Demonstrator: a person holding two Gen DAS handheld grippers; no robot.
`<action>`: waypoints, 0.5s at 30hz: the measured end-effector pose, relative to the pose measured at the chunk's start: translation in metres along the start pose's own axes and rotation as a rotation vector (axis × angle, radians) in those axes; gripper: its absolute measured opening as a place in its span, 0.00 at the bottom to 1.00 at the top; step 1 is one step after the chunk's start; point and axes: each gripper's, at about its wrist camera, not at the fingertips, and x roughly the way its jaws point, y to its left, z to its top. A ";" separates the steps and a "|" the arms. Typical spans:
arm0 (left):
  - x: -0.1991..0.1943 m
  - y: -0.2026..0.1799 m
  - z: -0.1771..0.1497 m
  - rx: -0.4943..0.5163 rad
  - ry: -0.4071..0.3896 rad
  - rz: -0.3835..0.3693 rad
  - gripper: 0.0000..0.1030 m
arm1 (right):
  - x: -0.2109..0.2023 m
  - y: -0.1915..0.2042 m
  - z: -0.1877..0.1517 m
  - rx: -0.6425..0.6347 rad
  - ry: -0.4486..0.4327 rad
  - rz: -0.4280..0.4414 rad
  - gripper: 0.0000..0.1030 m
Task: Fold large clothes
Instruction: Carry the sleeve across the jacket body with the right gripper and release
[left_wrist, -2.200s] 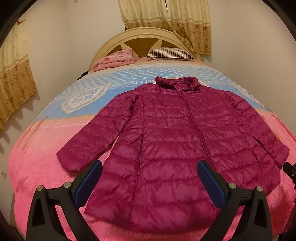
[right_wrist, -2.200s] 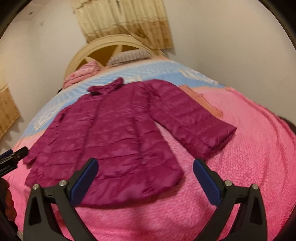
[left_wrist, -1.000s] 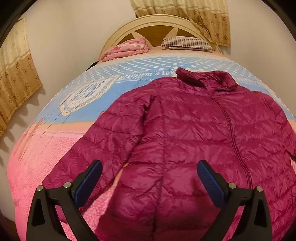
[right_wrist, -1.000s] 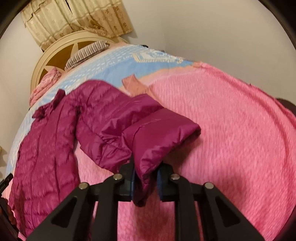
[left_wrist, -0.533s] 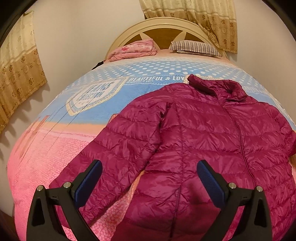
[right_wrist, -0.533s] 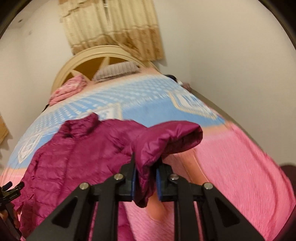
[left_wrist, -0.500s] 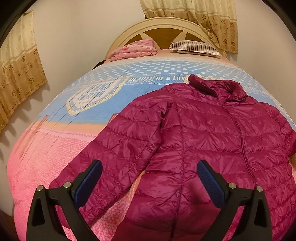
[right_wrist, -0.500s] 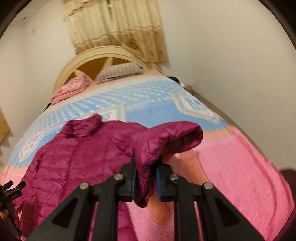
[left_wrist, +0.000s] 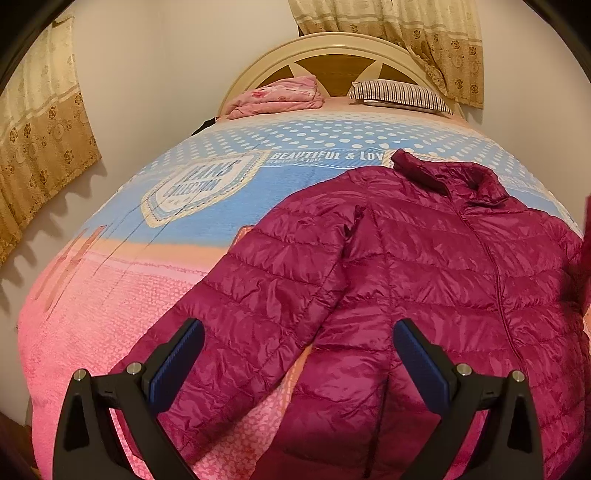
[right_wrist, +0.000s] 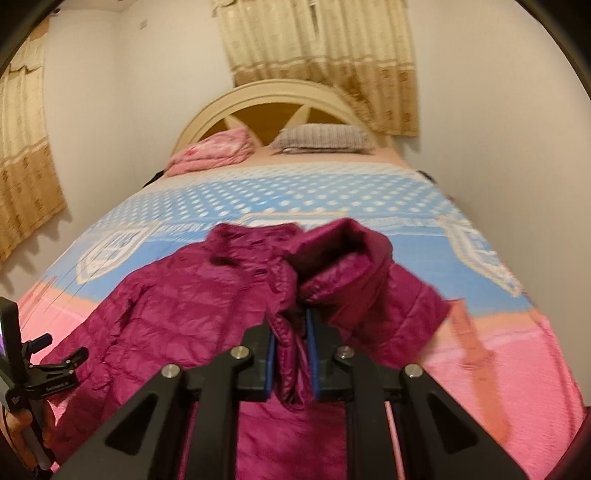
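While right tongs (right_wrist: 290, 354) pinch the jacket sleeve (right_wrist: 343, 266), lay it flat across the jacket (left_wrist: 424, 266); left tongs (left_wrist: 299, 365) wide, empty.

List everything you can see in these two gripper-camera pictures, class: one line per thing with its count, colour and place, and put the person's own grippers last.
Puffer jacket: one, magenta, spread front-up on the bed; one sleeve lifted.
Lifted sleeve: one, magenta, raised over the jacket body, pinched at its cuff.
Flat sleeve: one, magenta, lying angled out on the cover.
Bed cover: one, blue with white dots at the head end, pink at the foot end.
Striped pillow: one, brown and white, by the headboard.
Folded blanket: one, pink, beside the pillow.
Headboard: one, cream, arched.
Curtains: two, beige-gold, on the walls.
Left gripper: open, above the flat sleeve.
Right gripper: shut on the lifted sleeve.
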 end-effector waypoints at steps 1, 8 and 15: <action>0.000 0.001 0.000 0.001 0.000 0.001 0.99 | 0.012 0.010 -0.002 -0.006 0.012 0.018 0.16; 0.007 0.014 0.004 -0.019 0.015 0.006 0.99 | 0.065 0.064 -0.027 -0.035 0.082 0.110 0.16; 0.015 0.012 0.008 -0.015 0.036 -0.008 0.99 | 0.097 0.088 -0.062 -0.041 0.152 0.189 0.50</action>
